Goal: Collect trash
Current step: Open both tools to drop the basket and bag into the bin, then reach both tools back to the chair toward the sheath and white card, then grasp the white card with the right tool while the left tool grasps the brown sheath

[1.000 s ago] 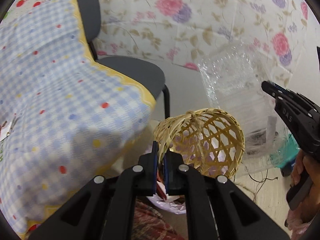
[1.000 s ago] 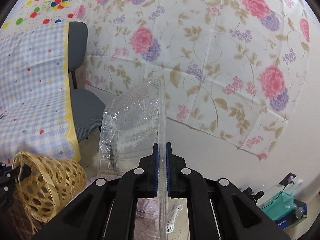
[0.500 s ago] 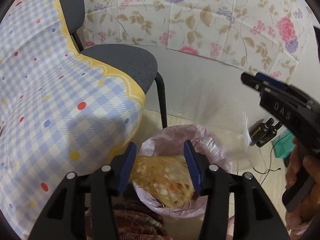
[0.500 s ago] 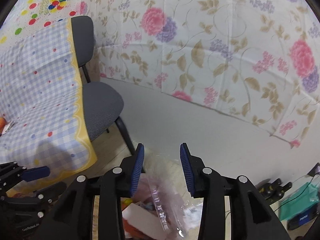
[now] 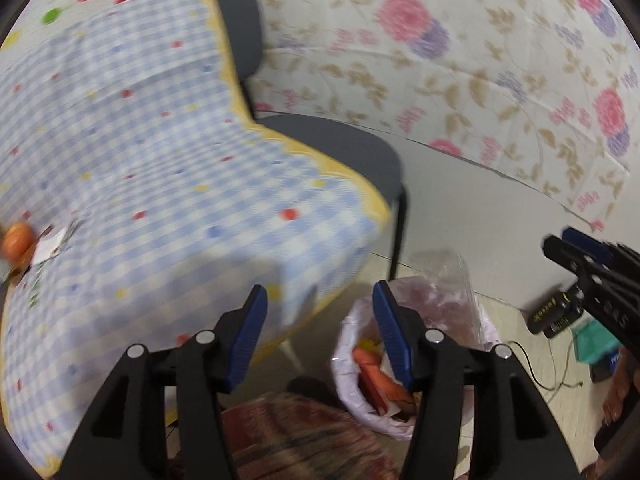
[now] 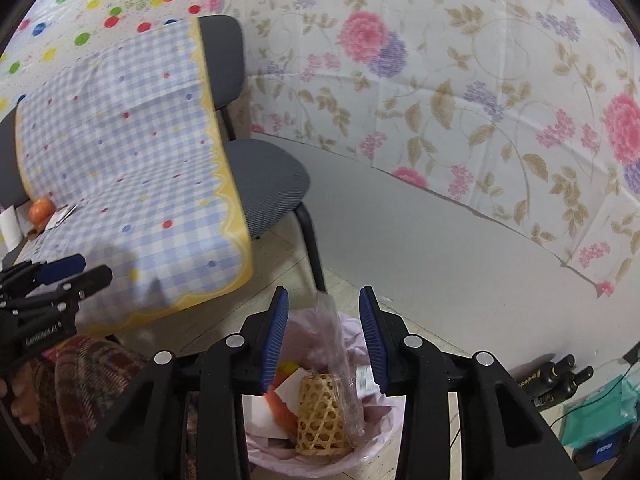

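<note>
A bin lined with a pink bag (image 6: pixel 362 458) stands on the floor below both grippers. Inside it lie a small wicker basket (image 6: pixel 320 416), a clear plastic container (image 6: pixel 340 356) standing on edge, and paper scraps. My right gripper (image 6: pixel 324 296) hangs above the bin, its jaws closing slightly; the container shows between them but no pad touches it. My left gripper (image 5: pixel 320 292) is to the left of the bin (image 5: pixel 416 420), jaws opening with nothing between them. The container's top (image 5: pixel 444 276) sticks out of the bag. Each gripper shows in the other's view: right gripper (image 5: pixel 580 252), left gripper (image 6: pixel 60 276).
A table under a blue checked cloth (image 6: pixel 132 168) overhangs to the left, with an orange fruit (image 6: pixel 40 210) and papers on it. A grey chair (image 6: pixel 264 184) stands behind the bin. Dark bottles (image 6: pixel 556 376) and a teal box (image 6: pixel 600 412) sit by the wall at right.
Both grippers went from shut to open. The wicker basket left my left gripper and the clear container left my right; both now lie in the bin. The left view swung toward the table.
</note>
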`<action>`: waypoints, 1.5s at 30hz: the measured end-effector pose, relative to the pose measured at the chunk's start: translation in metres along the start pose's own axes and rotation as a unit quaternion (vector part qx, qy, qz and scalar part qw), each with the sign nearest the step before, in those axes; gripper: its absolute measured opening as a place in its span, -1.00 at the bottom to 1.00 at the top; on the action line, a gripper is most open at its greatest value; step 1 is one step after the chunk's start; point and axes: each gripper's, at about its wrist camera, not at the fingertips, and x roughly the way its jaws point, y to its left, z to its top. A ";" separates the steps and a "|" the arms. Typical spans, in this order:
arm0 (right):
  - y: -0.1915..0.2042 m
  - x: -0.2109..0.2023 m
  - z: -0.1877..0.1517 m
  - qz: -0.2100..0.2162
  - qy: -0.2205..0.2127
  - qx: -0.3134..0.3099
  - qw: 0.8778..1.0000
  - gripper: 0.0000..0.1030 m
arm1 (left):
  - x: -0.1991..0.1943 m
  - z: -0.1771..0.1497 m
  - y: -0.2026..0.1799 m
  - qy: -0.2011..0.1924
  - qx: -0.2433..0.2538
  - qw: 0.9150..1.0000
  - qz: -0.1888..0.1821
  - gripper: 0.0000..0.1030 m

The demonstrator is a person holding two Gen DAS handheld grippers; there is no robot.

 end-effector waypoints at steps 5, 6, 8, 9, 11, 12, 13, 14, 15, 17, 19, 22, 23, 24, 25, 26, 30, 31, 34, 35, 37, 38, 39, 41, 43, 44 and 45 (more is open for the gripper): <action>0.033 0.004 0.011 0.038 -0.004 -0.023 0.999 -0.50 | -0.026 -0.003 0.041 -0.030 -0.035 0.998 0.047 0.07; 0.040 0.006 0.013 0.052 -0.002 -0.025 0.998 -0.50 | -0.031 -0.004 0.048 -0.036 -0.041 0.997 0.056 0.15; 0.055 0.009 0.018 0.090 0.000 -0.031 0.995 -0.49 | -0.040 -0.005 0.065 -0.047 -0.053 0.994 0.078 0.23; 0.066 0.009 0.021 0.110 -0.007 -0.041 0.993 -0.47 | -0.044 -0.006 0.074 -0.052 -0.060 0.993 0.089 0.29; 0.088 0.009 0.031 0.127 -0.019 -0.068 0.989 -0.32 | -0.052 -0.008 0.096 -0.060 -0.082 0.989 0.110 0.42; 0.103 0.010 0.038 0.137 -0.022 -0.083 0.987 -0.20 | -0.054 -0.008 0.104 -0.062 -0.091 0.987 0.118 0.51; 0.117 0.011 0.044 0.152 -0.025 -0.093 0.984 -0.13 | -0.058 -0.009 0.119 -0.065 -0.107 0.983 0.134 0.55; 0.130 0.013 0.051 0.167 -0.026 -0.101 0.980 -0.11 | -0.061 -0.010 0.132 -0.067 -0.121 0.980 0.146 0.56; 0.143 0.014 0.058 0.175 -0.028 -0.111 0.978 -0.05 | -0.064 -0.013 0.143 -0.068 -0.130 0.977 0.154 0.58; 0.166 0.019 0.069 0.191 -0.030 -0.128 0.973 0.02 | -0.069 -0.015 0.172 -0.069 -0.155 0.968 0.184 0.64; 0.198 0.026 0.082 0.211 -0.030 -0.148 0.966 0.03 | -0.074 -0.016 0.200 -0.074 -0.174 0.959 0.210 0.64; 0.244 0.043 0.096 0.241 -0.020 -0.167 0.956 0.03 | -0.080 -0.016 0.233 -0.078 -0.188 0.949 0.242 0.64; 0.256 0.048 0.098 0.250 -0.015 -0.170 0.953 0.03 | -0.082 -0.016 0.247 -0.080 -0.192 0.945 0.251 0.64; 0.273 0.056 0.101 0.263 -0.007 -0.172 0.949 0.03 | -0.082 -0.016 0.258 -0.081 -0.194 0.943 0.258 0.64; 0.285 0.063 0.103 0.276 -0.001 -0.172 0.946 0.03 | -0.082 -0.016 0.272 -0.082 -0.195 0.939 0.270 0.64; 0.302 0.071 0.106 0.285 0.005 -0.176 0.942 0.03 | -0.081 -0.016 0.279 -0.081 -0.195 0.939 0.272 0.64; 0.350 0.097 0.109 0.290 0.019 -0.190 0.938 0.02 | -0.075 -0.018 0.311 -0.081 -0.197 0.935 0.284 0.64; 0.360 0.103 0.110 0.290 0.023 -0.194 0.937 0.02 | -0.072 -0.018 0.317 -0.077 -0.196 0.936 0.283 0.64; 0.386 0.123 0.114 0.286 0.032 -0.193 0.938 0.16 | -0.061 -0.021 0.333 -0.062 -0.196 0.934 0.292 0.65; 0.394 0.133 0.116 0.288 0.042 -0.186 0.938 0.19 | -0.058 -0.022 0.338 -0.058 -0.199 0.933 0.294 0.65; 0.404 0.149 0.119 0.297 0.061 -0.172 0.937 0.19 | -0.054 -0.024 0.346 -0.053 -0.206 0.932 0.294 0.66; 0.410 0.158 0.121 0.302 0.075 -0.164 0.936 0.19 | -0.051 -0.025 0.351 -0.047 -0.211 0.931 0.294 0.66; 0.415 0.166 0.123 0.303 0.087 -0.158 0.936 0.16 | -0.049 -0.027 0.355 -0.044 -0.216 0.930 0.294 0.66; 0.424 0.186 0.125 0.305 0.114 -0.141 0.935 0.00 | -0.046 -0.030 0.362 -0.036 -0.224 0.930 0.289 0.66; 0.429 0.201 0.126 0.304 0.135 -0.131 0.934 -0.01 | -0.042 -0.034 0.367 -0.028 -0.229 0.930 0.285 0.66; 0.432 0.207 0.125 0.307 0.148 -0.127 0.932 -0.01 | -0.041 -0.035 0.368 -0.023 -0.232 0.931 0.282 0.66; 0.433 0.208 0.125 0.309 0.146 -0.122 0.932 -0.01 | -0.039 -0.036 0.370 -0.019 -0.234 0.931 0.279 0.66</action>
